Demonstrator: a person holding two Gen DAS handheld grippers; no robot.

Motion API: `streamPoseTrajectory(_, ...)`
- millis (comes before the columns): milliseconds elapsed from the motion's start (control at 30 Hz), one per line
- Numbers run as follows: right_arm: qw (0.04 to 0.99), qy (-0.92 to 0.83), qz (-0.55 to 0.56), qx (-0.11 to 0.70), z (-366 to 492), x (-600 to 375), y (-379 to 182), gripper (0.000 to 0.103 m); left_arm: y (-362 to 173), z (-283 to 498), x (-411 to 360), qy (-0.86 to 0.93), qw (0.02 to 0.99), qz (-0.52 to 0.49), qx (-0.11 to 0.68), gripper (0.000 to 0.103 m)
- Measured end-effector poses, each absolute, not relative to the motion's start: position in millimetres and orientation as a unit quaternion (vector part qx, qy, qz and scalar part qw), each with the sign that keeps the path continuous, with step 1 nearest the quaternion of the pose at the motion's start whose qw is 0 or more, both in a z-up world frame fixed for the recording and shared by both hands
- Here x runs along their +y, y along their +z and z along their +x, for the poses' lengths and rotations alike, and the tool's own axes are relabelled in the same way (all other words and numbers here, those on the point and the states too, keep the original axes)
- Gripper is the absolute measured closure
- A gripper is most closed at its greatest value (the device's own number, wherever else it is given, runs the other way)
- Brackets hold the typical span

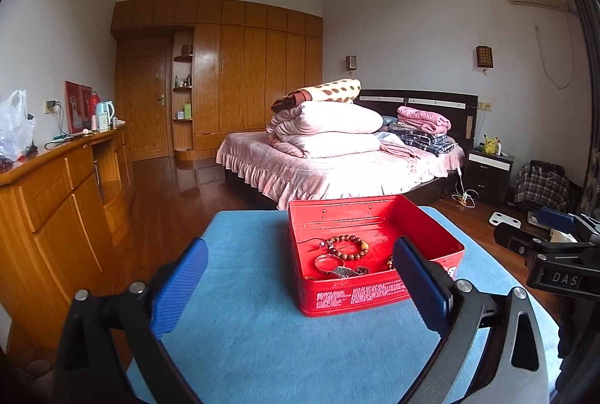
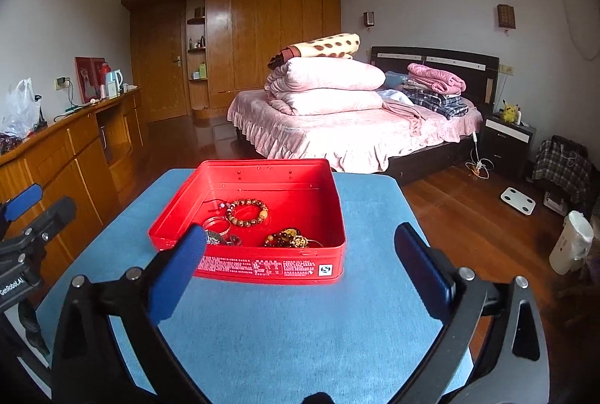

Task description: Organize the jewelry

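I see both the left gripper point(image 1: 300, 276) and the right gripper point(image 2: 300, 261) with fingers spread wide, grasping nothing. The bead bracelet point(image 2: 247, 213) lies inside the red tin point(image 2: 262, 267) on the blue bench point(image 2: 300, 329). It looks light, limp and slippery; I'd pinch across its beads.

Right gripper point(image 1: 555, 246) body, right of the left jaws: white letters "DAS", cut off at the frame edge.
Left gripper point(image 2: 22, 213) body, left of the right jaws: "GenRobot.AI".
Red tin point(image 2: 262, 265) front wall, ahead between the jaws: white printed blocks, too small to read; square logo at its right end.
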State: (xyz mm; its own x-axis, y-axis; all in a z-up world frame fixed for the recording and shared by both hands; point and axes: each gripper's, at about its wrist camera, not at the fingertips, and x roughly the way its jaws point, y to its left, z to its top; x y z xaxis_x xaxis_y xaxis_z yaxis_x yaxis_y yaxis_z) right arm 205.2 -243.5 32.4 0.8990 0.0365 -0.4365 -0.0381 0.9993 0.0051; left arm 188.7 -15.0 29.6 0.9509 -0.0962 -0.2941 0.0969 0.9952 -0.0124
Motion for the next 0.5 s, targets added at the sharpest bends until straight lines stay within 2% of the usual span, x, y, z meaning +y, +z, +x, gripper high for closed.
streamPoseTrajectory(500, 0.979, 0.060, -0.012, 0.195, 155.6, -225.7, 47.0, 0.005, 25.8, 156.0, -2.7, -0.048, 0.989, -0.016, 0.140, 0.006)
